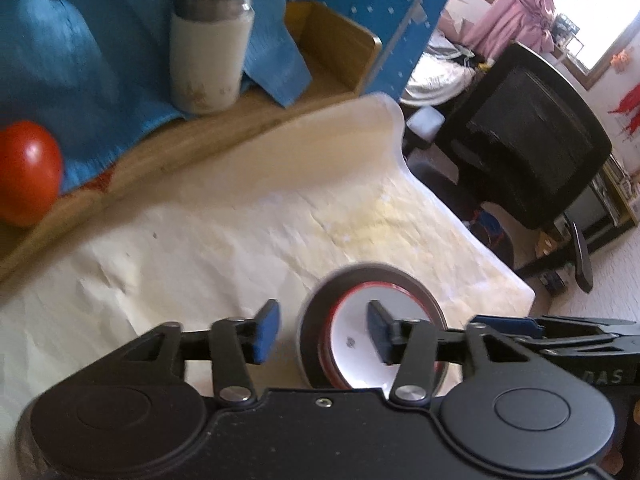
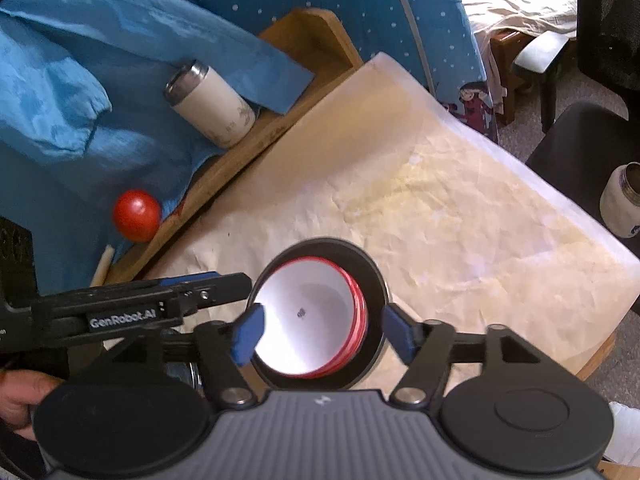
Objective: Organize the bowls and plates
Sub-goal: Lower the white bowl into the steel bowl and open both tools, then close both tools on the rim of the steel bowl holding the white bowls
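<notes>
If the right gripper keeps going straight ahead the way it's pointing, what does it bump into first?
Most likely the nested bowls. The right gripper is open, with its blue fingers on either side of the dark outer bowl, so the bowls sit right in its path. Depth is hard to judge here.

White red-rimmed bowl (image 2: 308, 316) inside dark bowl (image 2: 372, 280).

A wooden table (image 2: 596, 360) is showing at the lower right of the right wrist view, and a wrinkled cream sheet (image 2: 440, 216) is covering its top. A dark bowl (image 2: 372, 276) with a red-rimmed white bowl (image 2: 304, 316) nested inside is sitting on the sheet at lower centre.

A raised wooden ledge (image 2: 248, 156) is running along the table's upper left, carrying a white tumbler (image 2: 212, 106), a red tomato (image 2: 136, 215) and blue cloth (image 2: 60, 92).
</notes>
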The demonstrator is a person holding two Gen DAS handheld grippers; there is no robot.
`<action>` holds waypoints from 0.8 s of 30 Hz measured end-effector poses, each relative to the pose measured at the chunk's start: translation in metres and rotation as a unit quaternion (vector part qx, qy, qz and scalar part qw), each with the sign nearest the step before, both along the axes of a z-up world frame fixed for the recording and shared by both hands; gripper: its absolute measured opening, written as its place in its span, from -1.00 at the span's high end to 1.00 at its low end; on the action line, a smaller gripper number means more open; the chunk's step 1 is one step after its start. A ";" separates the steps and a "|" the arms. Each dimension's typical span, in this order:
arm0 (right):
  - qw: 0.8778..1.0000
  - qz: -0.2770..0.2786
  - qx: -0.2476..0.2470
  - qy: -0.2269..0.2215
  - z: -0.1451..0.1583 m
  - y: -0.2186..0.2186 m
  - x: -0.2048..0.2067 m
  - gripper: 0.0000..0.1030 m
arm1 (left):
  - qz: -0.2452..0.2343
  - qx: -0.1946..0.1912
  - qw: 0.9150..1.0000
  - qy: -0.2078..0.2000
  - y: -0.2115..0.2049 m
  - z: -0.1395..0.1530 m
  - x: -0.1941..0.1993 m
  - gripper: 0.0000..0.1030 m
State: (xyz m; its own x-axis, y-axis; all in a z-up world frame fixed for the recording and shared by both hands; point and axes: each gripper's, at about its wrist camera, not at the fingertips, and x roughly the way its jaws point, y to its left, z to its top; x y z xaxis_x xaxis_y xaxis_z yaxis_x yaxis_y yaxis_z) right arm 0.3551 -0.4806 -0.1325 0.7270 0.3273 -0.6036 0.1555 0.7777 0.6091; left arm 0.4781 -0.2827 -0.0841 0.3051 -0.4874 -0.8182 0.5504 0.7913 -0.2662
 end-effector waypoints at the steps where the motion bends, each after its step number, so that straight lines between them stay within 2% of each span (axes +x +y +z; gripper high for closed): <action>1: 1.000 -0.002 0.000 -0.002 0.001 -0.001 0.000 -0.68 | 0.004 0.000 1.000 -0.005 0.001 0.002 0.001 -0.26; 2: 1.000 -0.005 -0.001 -0.005 0.002 -0.003 0.000 -0.79 | 0.008 -0.001 1.000 -0.009 0.002 0.004 0.002 -0.35; 4: 1.000 -0.005 -0.005 -0.008 0.004 -0.005 0.000 -0.92 | 0.019 -0.004 1.000 -0.017 0.004 0.008 0.003 -0.71; 5: 1.000 -0.005 -0.008 -0.009 0.005 -0.006 0.000 -0.99 | 0.026 -0.004 0.999 -0.020 0.005 0.009 0.004 -0.79; 7: 1.000 -0.008 -0.015 -0.008 0.006 -0.008 0.001 -0.99 | 0.042 -0.002 0.999 -0.026 0.008 0.011 0.006 -0.95; 17: 0.994 -0.012 -0.098 0.038 -0.002 -0.016 0.007 -0.99 | 0.097 0.025 0.995 -0.013 0.026 -0.002 0.010 -0.98; 24: 0.989 -0.004 -0.133 0.062 -0.014 -0.023 0.012 -0.99 | 0.095 0.043 0.995 0.011 0.038 -0.021 -0.002 -0.98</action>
State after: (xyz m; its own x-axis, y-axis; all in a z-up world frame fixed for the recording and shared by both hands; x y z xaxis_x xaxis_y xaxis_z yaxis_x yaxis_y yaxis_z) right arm 0.3667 -0.5039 -0.1460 0.6442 0.1385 -0.7522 0.2233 0.9066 0.3581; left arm 0.4765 -0.2443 -0.1049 0.3657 -0.3506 -0.8622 0.3839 0.9007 -0.2035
